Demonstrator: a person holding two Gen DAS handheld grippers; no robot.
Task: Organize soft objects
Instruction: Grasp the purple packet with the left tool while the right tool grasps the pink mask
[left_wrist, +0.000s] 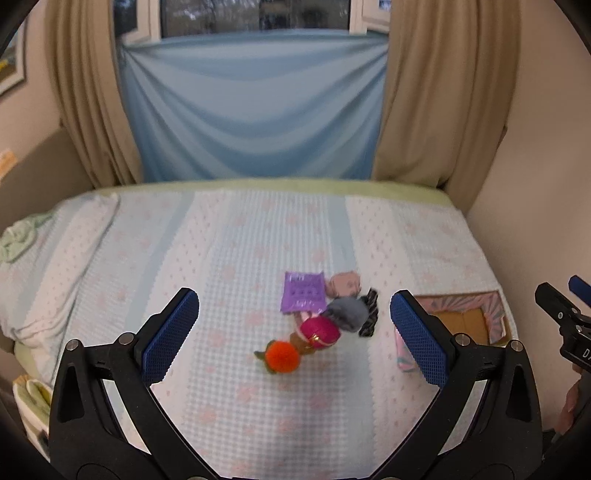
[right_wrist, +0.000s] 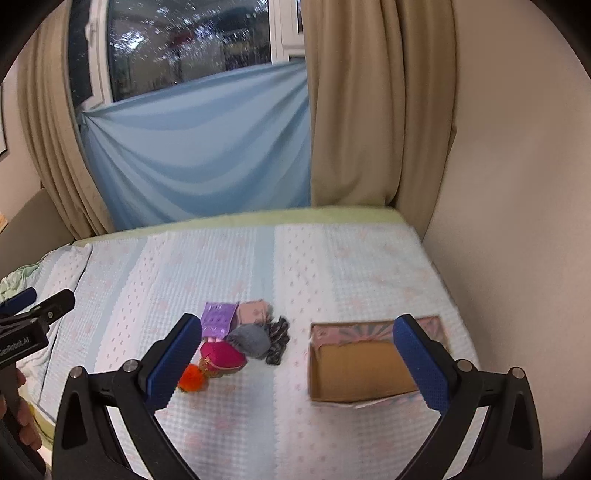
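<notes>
A small pile of soft objects lies on the bed: a purple pouch (left_wrist: 303, 291) (right_wrist: 218, 319), a pink cloth (left_wrist: 343, 283) (right_wrist: 253, 312), a grey soft piece (left_wrist: 347, 312) (right_wrist: 249, 339), a black patterned piece (left_wrist: 370, 312) (right_wrist: 277, 341), a magenta pouch (left_wrist: 319, 329) (right_wrist: 221, 358) and an orange pompom (left_wrist: 282, 355) (right_wrist: 191, 380). An open cardboard box (right_wrist: 362, 369) (left_wrist: 469, 319) stands to the pile's right. My left gripper (left_wrist: 293, 332) is open and empty, hovering above and short of the pile. My right gripper (right_wrist: 297, 363) is open and empty, between pile and box.
The bed has a pale blue dotted cover (left_wrist: 184, 240) (right_wrist: 351, 266). Bunched bedding (left_wrist: 22, 240) lies at the left edge. A wall (right_wrist: 517, 221) borders the bed's right side. Beige curtains (left_wrist: 436, 92) and blue fabric (left_wrist: 251, 110) hang behind the bed.
</notes>
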